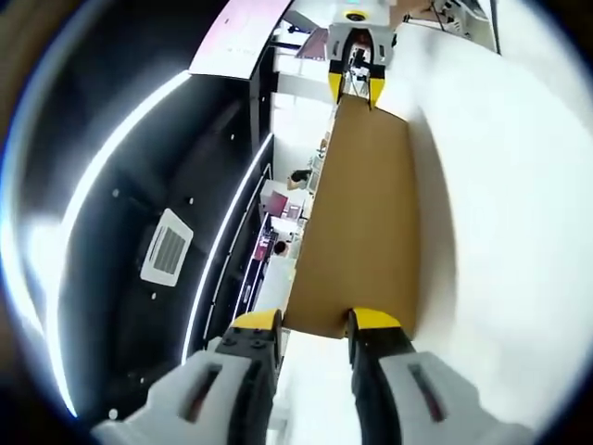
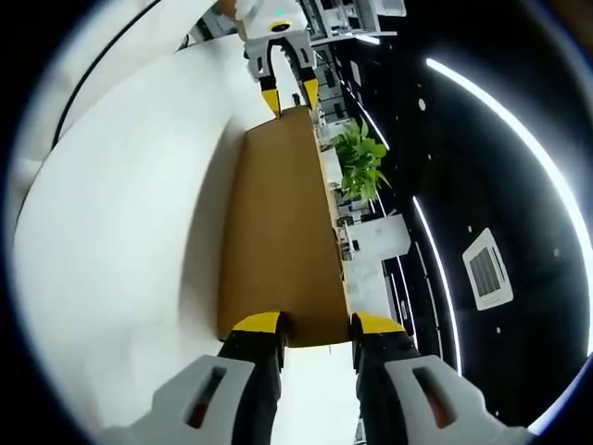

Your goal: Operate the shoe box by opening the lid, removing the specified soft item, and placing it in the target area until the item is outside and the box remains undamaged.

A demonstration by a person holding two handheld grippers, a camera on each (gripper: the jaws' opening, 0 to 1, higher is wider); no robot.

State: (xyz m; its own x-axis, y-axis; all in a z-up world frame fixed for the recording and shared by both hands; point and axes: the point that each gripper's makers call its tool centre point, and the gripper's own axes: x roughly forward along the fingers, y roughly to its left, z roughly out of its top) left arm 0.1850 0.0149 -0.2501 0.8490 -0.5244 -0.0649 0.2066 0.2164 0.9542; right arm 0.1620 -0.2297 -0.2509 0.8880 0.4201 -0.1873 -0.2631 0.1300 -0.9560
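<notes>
- Left gripper view: the left gripper is set at the near short end of the brown cardboard shoe box, yellow-tipped jaws spread to either side of that end
- Whether the tips are pressing the cardboard or just flanking it cannot be told; the jaws are parted, not closed together
- The right gripper is seen at the far short end of the box, tips against the far edge
- The box is seen against the white table, with the view rolled so the dark ceiling with light strips sits alongside
- Judged step: lid being lifted off from both ends; the soft item is hidden, presumably inside the box
- Right gripper view: the right gripper is placed at its near short end of the shoe box, jaws apart and straddling the end; actual grip cannot be confirmed
- The left gripper is seen at the opposite end, tips touching the far edge
- A green plant is seen beyond the box's long side, well apart
- To do this well: both ends should be raised evenly, so the lid is not racked or creased
- Squeeze should be kept light; thin cardboard is likely dented by hard tips
- The base should be checked for not rising with the lid
</notes>
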